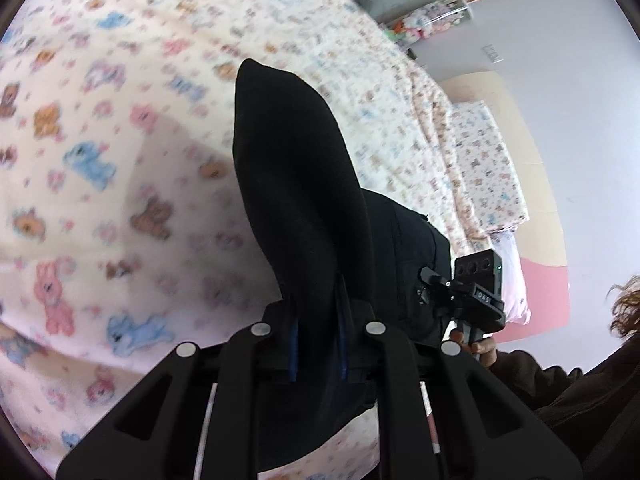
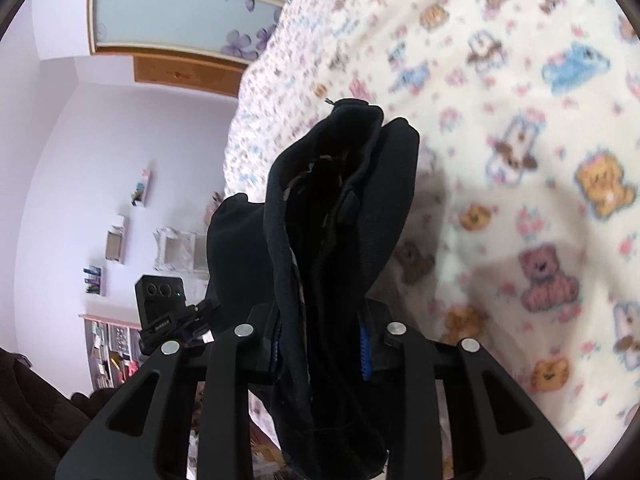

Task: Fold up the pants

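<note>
Pants (image 1: 296,184), black, hang bunched at the centre of both wrist views, above the patterned bed (image 1: 100,160). The left tool (image 1: 316,352) is clenched on a thin fold of cloth; the right tool (image 2: 322,354) grips a thicker wad, seemingly the waistband. Holding two points off the bed likely lets the fabric drape straight, so it can be laid flat for a fold.

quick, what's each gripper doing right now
left gripper: shut on the black pants, held up off the bedspread
right gripper: shut on a thicker bunch of the pants
</note>
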`<state>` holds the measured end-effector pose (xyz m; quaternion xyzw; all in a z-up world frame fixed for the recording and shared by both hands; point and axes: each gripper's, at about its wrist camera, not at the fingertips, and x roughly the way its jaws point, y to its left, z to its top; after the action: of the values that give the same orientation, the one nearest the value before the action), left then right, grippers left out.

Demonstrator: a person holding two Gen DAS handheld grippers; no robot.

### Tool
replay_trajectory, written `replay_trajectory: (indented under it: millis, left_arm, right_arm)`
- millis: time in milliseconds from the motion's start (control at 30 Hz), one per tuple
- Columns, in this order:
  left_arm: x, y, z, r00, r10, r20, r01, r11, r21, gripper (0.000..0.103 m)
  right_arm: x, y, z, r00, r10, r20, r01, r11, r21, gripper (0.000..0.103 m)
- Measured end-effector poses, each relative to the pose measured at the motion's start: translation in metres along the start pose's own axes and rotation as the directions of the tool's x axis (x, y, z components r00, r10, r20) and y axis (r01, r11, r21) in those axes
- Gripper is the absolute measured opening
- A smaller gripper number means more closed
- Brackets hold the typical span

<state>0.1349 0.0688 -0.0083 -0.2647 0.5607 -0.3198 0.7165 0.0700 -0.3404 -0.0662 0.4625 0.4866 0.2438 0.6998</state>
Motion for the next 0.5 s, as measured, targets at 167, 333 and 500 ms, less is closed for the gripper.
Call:
replay_trajectory:
  millis: [167, 333, 500]
  left_arm:
    - [0.018, -0.013, 0.028, 0.999, 0.025, 0.023, -0.026, 0.999, 0.042, 0.013]
    - [0.049, -0.016, 0.047, 0.998, 0.057, 0.036, -0.059, 0.997, 0.055, 0.013]
    - [0.078, -0.005, 0.053, 0.991, 0.128, 0.031, -0.129, 0.990, 0.055, 0.014]
  right_arm:
    - [-0.008, 0.006, 0.031, 0.999, -0.020, 0.047, 0.022, 0.999, -0.037, 0.029]
    - [-0.007, 0.001, 0.061, 0.995, -0.071, 0.071, 0.076, 0.995, -0.065, 0.029]
    - [-0.004, -0.020, 0.079, 0.986, -0.148, 0.077, 0.153, 0.986, -0.061, 0.029]
